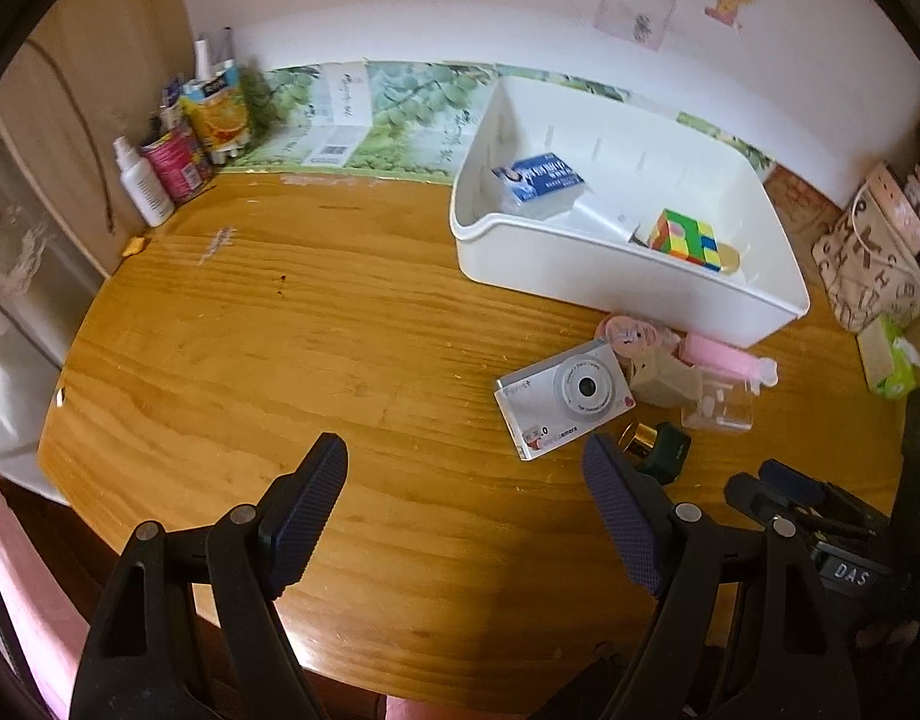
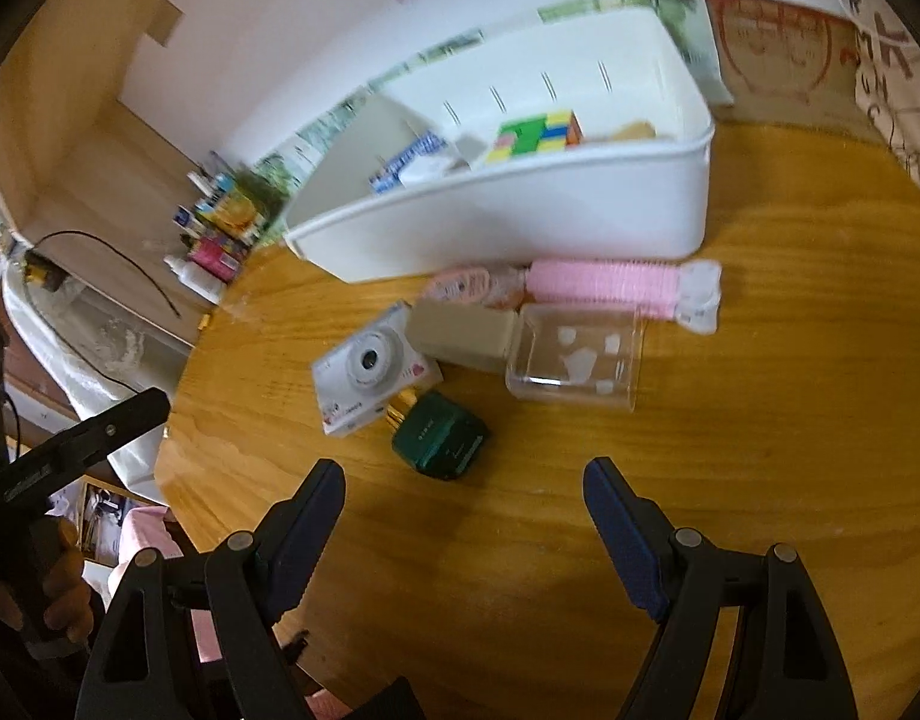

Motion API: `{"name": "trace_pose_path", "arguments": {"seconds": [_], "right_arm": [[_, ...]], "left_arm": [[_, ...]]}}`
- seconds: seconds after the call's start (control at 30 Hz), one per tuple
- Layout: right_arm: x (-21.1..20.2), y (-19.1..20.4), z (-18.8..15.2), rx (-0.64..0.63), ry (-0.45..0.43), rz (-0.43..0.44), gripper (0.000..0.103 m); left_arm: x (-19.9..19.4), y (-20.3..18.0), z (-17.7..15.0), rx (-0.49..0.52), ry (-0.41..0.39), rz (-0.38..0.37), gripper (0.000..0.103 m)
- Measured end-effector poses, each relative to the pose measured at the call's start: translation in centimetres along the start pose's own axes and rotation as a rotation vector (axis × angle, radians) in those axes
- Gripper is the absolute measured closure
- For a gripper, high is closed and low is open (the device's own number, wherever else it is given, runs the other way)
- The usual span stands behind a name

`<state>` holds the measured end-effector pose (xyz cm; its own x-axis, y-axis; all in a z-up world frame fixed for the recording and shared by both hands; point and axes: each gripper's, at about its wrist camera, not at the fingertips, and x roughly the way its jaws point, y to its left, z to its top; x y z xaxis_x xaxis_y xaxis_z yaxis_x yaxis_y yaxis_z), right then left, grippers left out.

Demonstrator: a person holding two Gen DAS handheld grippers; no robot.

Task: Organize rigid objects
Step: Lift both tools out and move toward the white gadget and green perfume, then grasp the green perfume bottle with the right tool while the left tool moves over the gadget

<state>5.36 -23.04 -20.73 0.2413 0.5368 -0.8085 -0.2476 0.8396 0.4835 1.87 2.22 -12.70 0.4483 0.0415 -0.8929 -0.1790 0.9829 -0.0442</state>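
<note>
A white bin (image 1: 610,276) stands at the back right of the wooden table and holds a blue box (image 1: 538,177) and a colourful cube (image 1: 688,237). In front of it lie a white toy camera (image 1: 565,399), a beige box (image 1: 664,381), a clear plastic box (image 1: 721,408), a pink ribbed piece (image 1: 712,351) and a dark green box (image 1: 667,450). My left gripper (image 1: 465,444) is open over bare wood, left of the camera. My right gripper (image 2: 465,471) is open and empty, just short of the green box (image 2: 442,435), with the camera (image 2: 370,369) beyond.
Bottles and cans (image 1: 178,144) crowd the back left corner. A patterned bag (image 1: 874,264) and a green tissue pack (image 1: 886,360) sit right of the bin. The table's rounded edge (image 1: 70,420) runs along the left. A hand (image 2: 64,600) holds the left tool.
</note>
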Motion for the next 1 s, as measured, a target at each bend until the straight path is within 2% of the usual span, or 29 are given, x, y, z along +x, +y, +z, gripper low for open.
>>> {"name": "trace_pose_path", "arguments": {"seconds": [0.33,0.83,1.0], "right_arm": [[2.7,1.3,0.8,0.093,0.045,-0.061,0.021],[5.7,2.6,1.1,0.223,0.071,-0.168,0.021],[6.4,2.8,1.1,0.254,0.074,-0.197,0.021]], "left_arm": [[2.7,0.2,2.2,0.161,0.063,-0.013,0.020],[6.9,-1.2,3.9,0.434,0.169,-0.114,0.020],[8.0,-1.6,4.0,0.480,0.207,-0.154,0.020]]}}
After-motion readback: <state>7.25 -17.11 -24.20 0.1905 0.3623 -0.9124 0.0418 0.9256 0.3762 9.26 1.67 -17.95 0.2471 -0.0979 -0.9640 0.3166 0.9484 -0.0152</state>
